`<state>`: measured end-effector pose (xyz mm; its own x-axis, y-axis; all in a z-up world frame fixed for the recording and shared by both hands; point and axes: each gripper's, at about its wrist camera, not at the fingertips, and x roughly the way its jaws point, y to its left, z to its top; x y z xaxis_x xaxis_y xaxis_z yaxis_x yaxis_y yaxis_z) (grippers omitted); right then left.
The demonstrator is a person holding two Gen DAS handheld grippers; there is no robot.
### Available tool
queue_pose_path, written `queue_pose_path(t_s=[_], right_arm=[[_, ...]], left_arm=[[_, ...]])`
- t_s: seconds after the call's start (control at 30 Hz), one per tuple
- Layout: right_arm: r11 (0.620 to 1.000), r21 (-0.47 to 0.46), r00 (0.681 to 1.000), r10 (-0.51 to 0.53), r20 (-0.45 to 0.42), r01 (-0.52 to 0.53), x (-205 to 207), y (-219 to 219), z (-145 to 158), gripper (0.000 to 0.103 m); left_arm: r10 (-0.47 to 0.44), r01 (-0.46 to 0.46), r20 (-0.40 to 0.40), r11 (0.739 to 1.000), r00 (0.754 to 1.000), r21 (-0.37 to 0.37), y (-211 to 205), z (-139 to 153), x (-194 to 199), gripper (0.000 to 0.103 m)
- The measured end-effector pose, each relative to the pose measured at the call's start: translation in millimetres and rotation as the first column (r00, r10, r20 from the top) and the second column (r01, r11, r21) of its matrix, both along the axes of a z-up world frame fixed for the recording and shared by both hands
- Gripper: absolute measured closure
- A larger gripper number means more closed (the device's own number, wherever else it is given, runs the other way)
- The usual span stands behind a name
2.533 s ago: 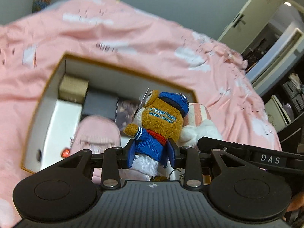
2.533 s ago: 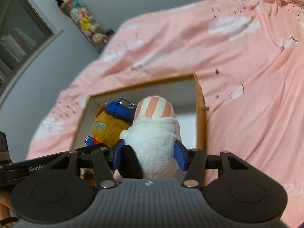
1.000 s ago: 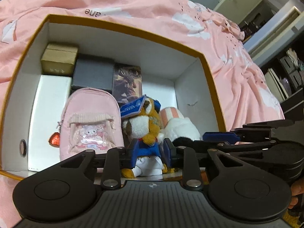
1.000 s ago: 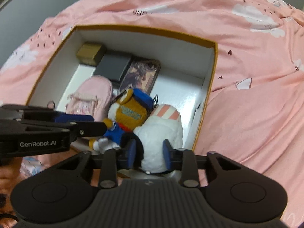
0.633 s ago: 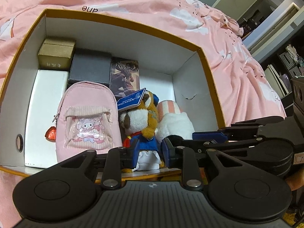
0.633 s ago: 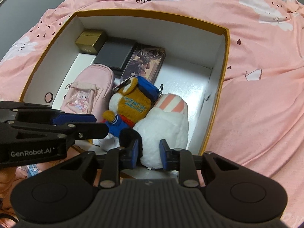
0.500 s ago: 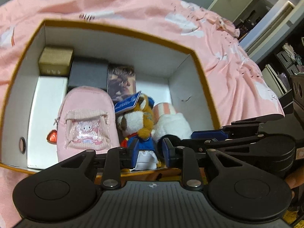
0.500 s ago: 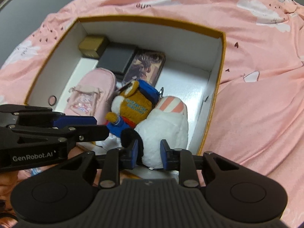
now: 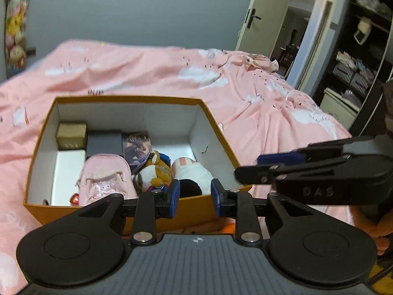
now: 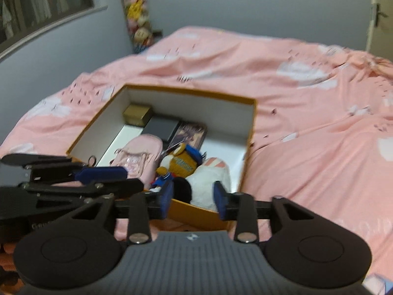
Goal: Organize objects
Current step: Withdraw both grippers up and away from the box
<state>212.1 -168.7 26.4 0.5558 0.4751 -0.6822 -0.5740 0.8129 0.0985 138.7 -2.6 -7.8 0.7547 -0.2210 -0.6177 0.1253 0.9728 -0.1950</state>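
Note:
An orange box with white inside [image 9: 213, 127] [image 10: 251, 132] lies on the pink bed. In it lie a brown bear plush in blue [image 9: 156, 170] [image 10: 180, 164], a white plush with a striped cap [image 9: 190, 172] [image 10: 211, 175], a pink mini backpack [image 9: 105, 177] [image 10: 141, 152], a gold box [image 9: 71, 135], a grey box [image 9: 104, 142] and a picture card [image 9: 137, 145]. My left gripper [image 9: 194, 196] is open and empty, above the box's near wall. My right gripper [image 10: 192, 198] is open and empty, just near of the box.
The pink bedspread [image 9: 258, 103] [image 10: 307, 135] lies all around the box. A stack of plush toys [image 10: 136, 19] stands by the wall at the back. An open door [image 9: 260, 19] and dark shelves [image 9: 356, 61] are at the right.
Both grippers let go of the plushes, which now lie in the box. Both grippers have opened, pulled back and risen, so the box looks farther away.

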Motion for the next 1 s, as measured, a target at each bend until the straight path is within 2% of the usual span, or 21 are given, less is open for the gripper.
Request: queue_pose_path(t_s=[0.13,0.27,0.37,0.47,0.63,0.8,1.0], right_arm=[[0.999,0.0,0.997,-0.046,0.063,0.046,-17,-11,-7,0.06],[0.993,0.094,0.987,-0.08,0.14,0.068,-34,-26,-13,0.053],[0.993,0.084,0.973,-0.103,0.207,0.087,-46,-26,-20,0.049],[0.993,0.045,0.978,-0.111,0.179,0.105,-47,-22,-30,0.049],[0.992,0.013,0.982,-0.123,0.142,0.123,-44,-18,-48,0.047],[0.991,-0.053,0.992,-0.118,0.053,0.121,-38,-10,-72,0.047],[0.987,-0.116,0.994,-0.112,0.011,0.112,-36,-4,-92,0.047]], left_arm=[[0.019,-0.019,0.017,0.999,1.0,0.033,-7,-10,-9,0.067],[0.041,-0.044,0.045,0.996,0.998,0.072,-11,-17,-18,0.067],[0.061,-0.072,0.089,0.991,0.994,0.117,-14,-20,-25,0.055],[0.078,-0.092,0.107,0.985,0.991,0.143,-14,-25,-28,0.051],[0.038,-0.038,0.001,0.991,0.999,0.128,-12,-45,-18,0.05],[0.017,-0.006,-0.091,0.993,0.996,0.119,-10,-62,-11,0.05],[0.015,0.004,-0.15,0.993,0.989,0.121,-9,-72,-10,0.05]])
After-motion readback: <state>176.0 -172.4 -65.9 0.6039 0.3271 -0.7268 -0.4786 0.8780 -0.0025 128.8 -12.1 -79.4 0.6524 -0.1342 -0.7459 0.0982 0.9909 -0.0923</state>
